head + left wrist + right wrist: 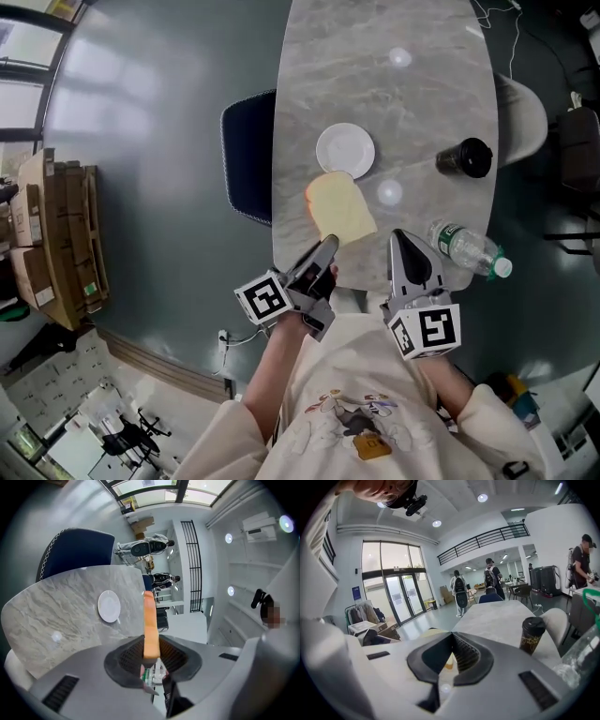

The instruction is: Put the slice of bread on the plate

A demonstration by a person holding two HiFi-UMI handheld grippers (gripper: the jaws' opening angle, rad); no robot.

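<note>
A: How will the slice of bread (340, 208) handle?

B: Probably light and soft, easy to dent or tear, and it may droop where it is unsupported. It sits out over the near left part of the tabletop (394, 103), its far corner just beside the plate (345, 150).

A: Who has it?

B: The left gripper (323, 251). Its jaws are clamped on the slice's near edge; in the left gripper view the bread runs edge-on straight out from between the pads. That edge hold looks sensible, since the crust is likely the firmest part, and a light squeeze should do. Whether the slice touches the tabletop or hangs just above it cannot be told.

A: And the right gripper (405, 246)?

B: Its jaws are closed tip to tip and appear to hold nothing. It hovers to the right of the bread at the near edge.

A: The landing spot?

B: The plate is small, white and bare. The slice looks about as broad as it, so it may overhang the rim.

A: The surface?

B: Smooth grey marbled stone, likely slick. A dark lidded cup (464, 157) stands at the right, and a clear bottle (467, 247) lies at the near right, both well apart from the plate.

A: The room?

B: A dark blue chair (248, 155) stands at the tabletop's left, stacked cardboard boxes (66, 244) sit far left, and the right gripper view shows an open hall with people walking.
</note>
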